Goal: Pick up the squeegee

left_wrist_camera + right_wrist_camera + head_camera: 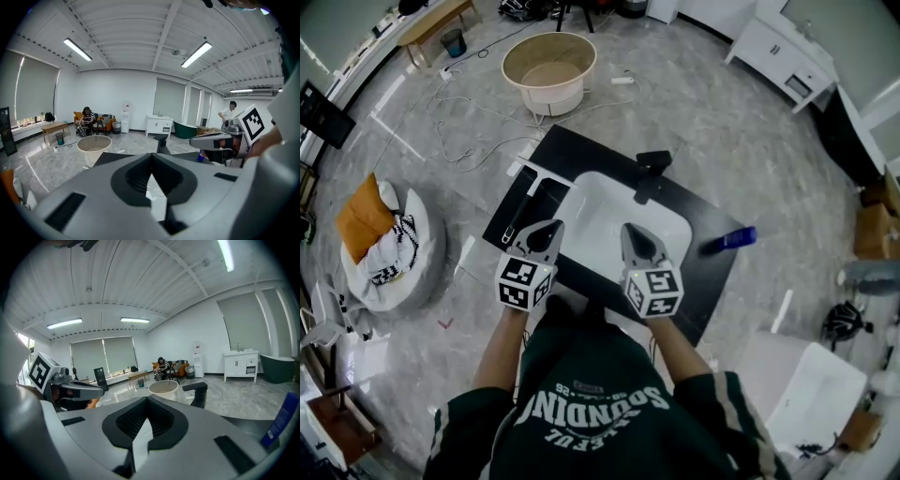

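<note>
The grey marbled floor (pixel 722 122) is spreading wide around the white basin (pixel 600 211), giving open walking room on every side of it. Only loose cables are trailing across it, beyond the basin on its left.

A flat, matte black counter (pixel 712 272) is framing the basin like a slab. Its sharp corners are jutting out toward the floor, and its near edge is sitting right against the person. The basin itself is looking smooth and glossy, a rounded rectangle sunk into the slab.

Well beyond the basin, a round beige tub (pixel 546 97) is standing on the floor. Far to the basin's left, a soft white beanbag (pixel 417 253) is slumping.

The left gripper (pixel 549 226) is hovering at the basin's near left corner with its jaws pressed together and nothing between them. The right gripper (pixel 628 228) is hanging over the basin's near side, closed and empty too.

The squeegee (pixel 523 202) is lying flat on the counter just left of the basin. Its pale crossbar is pointing away and its thin handle is running back toward the left gripper.

A black angular faucet (pixel 649 173) is rising at the basin's far rim. A small blue bottle (pixel 729 239) is lying to the basin's right.
</note>
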`<state>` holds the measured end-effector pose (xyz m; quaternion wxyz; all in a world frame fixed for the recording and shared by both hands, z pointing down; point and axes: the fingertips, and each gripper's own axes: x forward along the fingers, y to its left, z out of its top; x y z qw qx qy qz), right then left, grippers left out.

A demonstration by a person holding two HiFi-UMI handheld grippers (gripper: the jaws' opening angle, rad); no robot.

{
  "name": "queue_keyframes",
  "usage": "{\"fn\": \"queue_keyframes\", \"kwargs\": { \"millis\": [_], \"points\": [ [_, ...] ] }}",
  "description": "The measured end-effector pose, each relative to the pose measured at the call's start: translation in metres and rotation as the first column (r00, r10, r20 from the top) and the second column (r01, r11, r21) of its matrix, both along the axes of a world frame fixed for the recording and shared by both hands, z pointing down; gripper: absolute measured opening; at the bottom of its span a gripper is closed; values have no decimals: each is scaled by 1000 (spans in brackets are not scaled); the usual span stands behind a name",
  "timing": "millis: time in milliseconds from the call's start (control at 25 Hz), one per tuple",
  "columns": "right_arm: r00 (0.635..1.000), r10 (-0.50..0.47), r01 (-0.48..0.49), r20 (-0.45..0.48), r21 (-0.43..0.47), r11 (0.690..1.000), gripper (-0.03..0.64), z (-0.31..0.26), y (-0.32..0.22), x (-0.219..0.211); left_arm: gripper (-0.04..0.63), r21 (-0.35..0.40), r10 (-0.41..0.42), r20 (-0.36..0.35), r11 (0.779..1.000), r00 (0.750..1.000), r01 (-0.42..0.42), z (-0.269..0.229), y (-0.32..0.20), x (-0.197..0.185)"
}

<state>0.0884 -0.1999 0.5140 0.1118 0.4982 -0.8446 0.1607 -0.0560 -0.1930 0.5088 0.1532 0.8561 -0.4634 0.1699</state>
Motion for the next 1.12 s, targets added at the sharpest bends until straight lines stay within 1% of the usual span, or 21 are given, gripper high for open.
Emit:
{"fn": "queue_keyframes", "kwargs": {
  "millis": [120, 280, 480, 680, 880, 1120],
  "points": [
    [1000, 26, -26, -1, 1, 1000, 2, 1, -7, 5, 2, 13, 23, 0, 1000, 1000, -23, -6, -16, 3],
    [996, 85, -85, -10, -8, 996, 2, 5, -19, 11, 2, 23, 79, 0, 997, 997, -79, -9, -39, 8],
    [986, 163, -163, -18, 1, 987, 2, 2, -34, 14, 2, 30, 152, -2, 988, 988, -152, -8, -68, 12],
    [978, 208, -208, -25, -4, 978, 2, 2, -41, 10, 2, 33, 201, -5, 979, 980, -201, -8, -86, 11],
    [974, 224, -224, -27, -7, 974, 2, 4, -47, 2, 2, 40, 201, -10, 979, 980, -200, -7, -96, 2],
    [976, 216, -217, -32, -18, 976, 2, 11, -52, -12, 3, 48, 129, -10, 991, 992, -129, 0, -105, -24]
  ]
}}
